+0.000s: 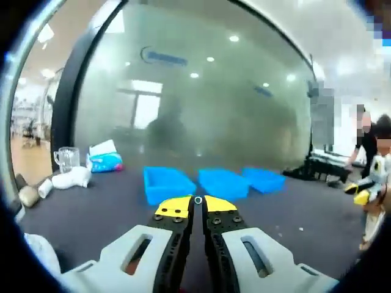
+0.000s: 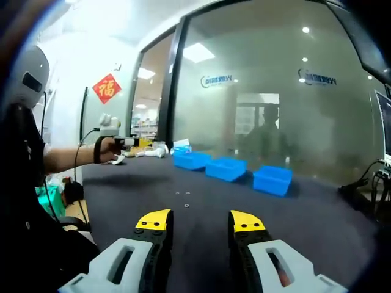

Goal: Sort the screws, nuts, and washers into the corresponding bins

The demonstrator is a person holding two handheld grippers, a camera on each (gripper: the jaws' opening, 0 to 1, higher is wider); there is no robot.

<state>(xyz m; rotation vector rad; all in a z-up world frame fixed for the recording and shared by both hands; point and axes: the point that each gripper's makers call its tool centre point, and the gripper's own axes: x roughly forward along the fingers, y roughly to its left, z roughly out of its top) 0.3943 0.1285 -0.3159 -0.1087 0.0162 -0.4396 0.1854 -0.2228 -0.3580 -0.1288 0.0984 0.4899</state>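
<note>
Three blue bins stand in a row on the dark table, just beyond my left gripper. Its yellow-tipped jaws are shut, and a tiny ring-like metal part shows pinched at the tips. In the right gripper view my right gripper hovers open over the table with nothing between its jaws. A few small metal parts lie ahead of it. The bins sit farther back. A hand holds the left gripper raised at the far left.
A frosted glass wall runs behind the bins. A clear cup, a tissue pack and white items lie at the table's left end. People stand at the right. Cables lie at the right table edge.
</note>
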